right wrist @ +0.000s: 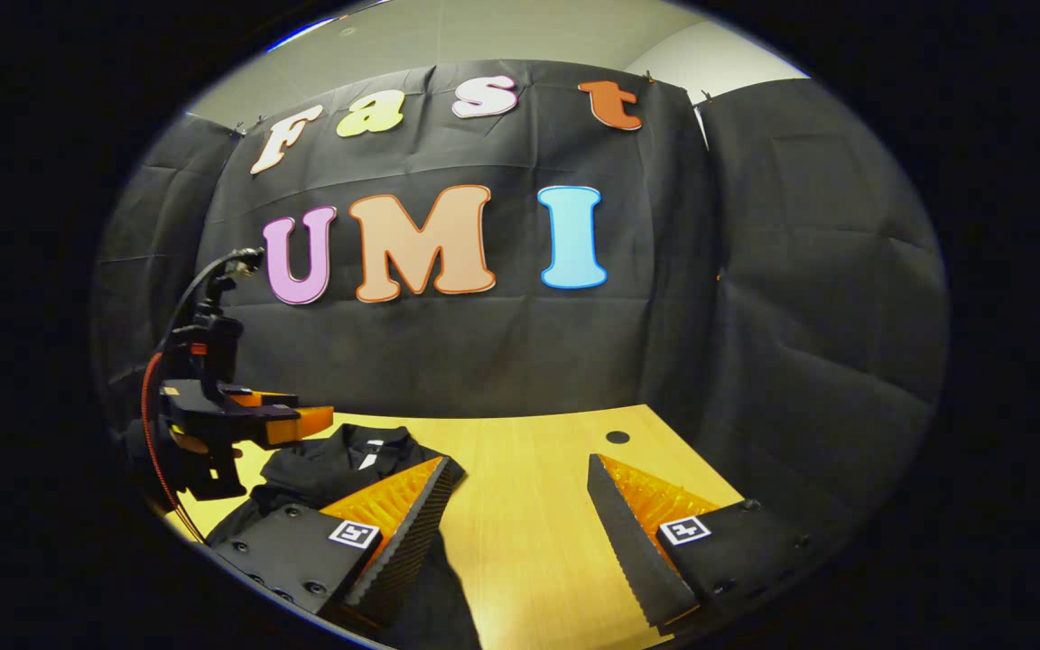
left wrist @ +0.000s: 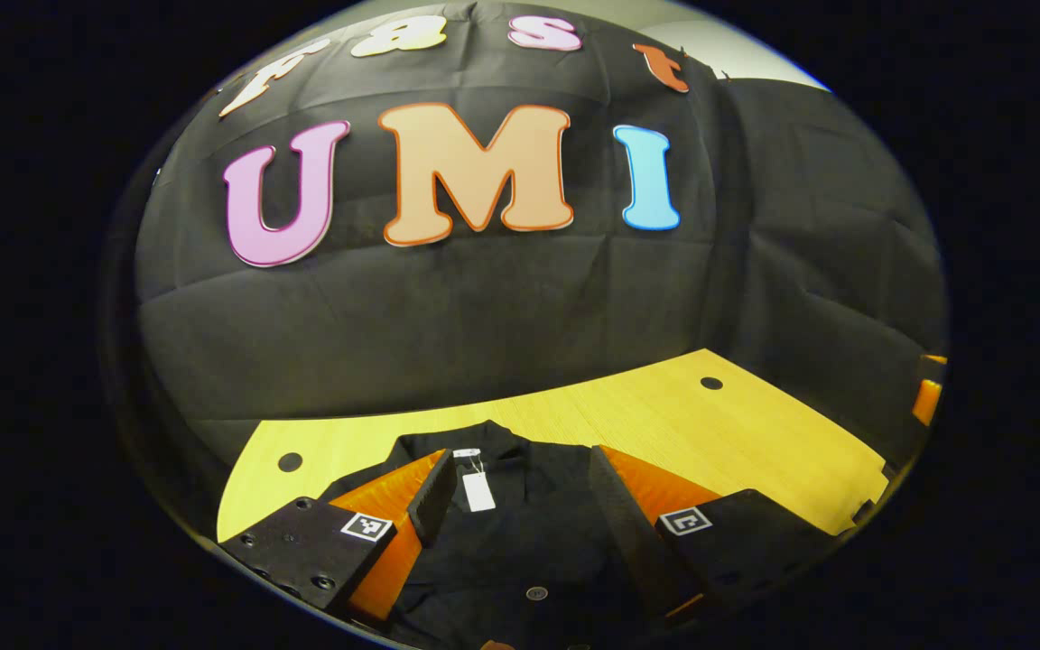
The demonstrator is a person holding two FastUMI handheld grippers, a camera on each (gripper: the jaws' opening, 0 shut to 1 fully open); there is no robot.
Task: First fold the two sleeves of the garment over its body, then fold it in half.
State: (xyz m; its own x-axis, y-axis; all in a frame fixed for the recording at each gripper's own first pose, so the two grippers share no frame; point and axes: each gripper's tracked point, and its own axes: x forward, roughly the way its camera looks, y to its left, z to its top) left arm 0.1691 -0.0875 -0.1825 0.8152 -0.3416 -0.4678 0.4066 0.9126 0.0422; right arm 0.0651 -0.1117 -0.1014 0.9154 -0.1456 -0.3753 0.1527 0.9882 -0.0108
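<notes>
A black garment (left wrist: pixel 520 533) lies on the yellow wooden table (left wrist: pixel 737 433), collar toward the wall, with a white tag (left wrist: pixel 478 492) at the neck and a button lower down. My left gripper (left wrist: pixel 515 501) hovers open above its chest, fingers spread to either side of the tag. In the right gripper view the garment (right wrist: pixel 330 465) lies at the left, and my right gripper (right wrist: pixel 520 506) stands open over bare table beside it, its left finger (right wrist: pixel 407 524) above the garment's edge. The left gripper (right wrist: pixel 303 417) shows there at the far left, above the garment.
The table has round cable holes (left wrist: pixel 711 383) (left wrist: pixel 290 462) (right wrist: pixel 617 437) near its back corners. The black cloth wall runs close behind the table and along its right side. Bare wood stretches right of the garment.
</notes>
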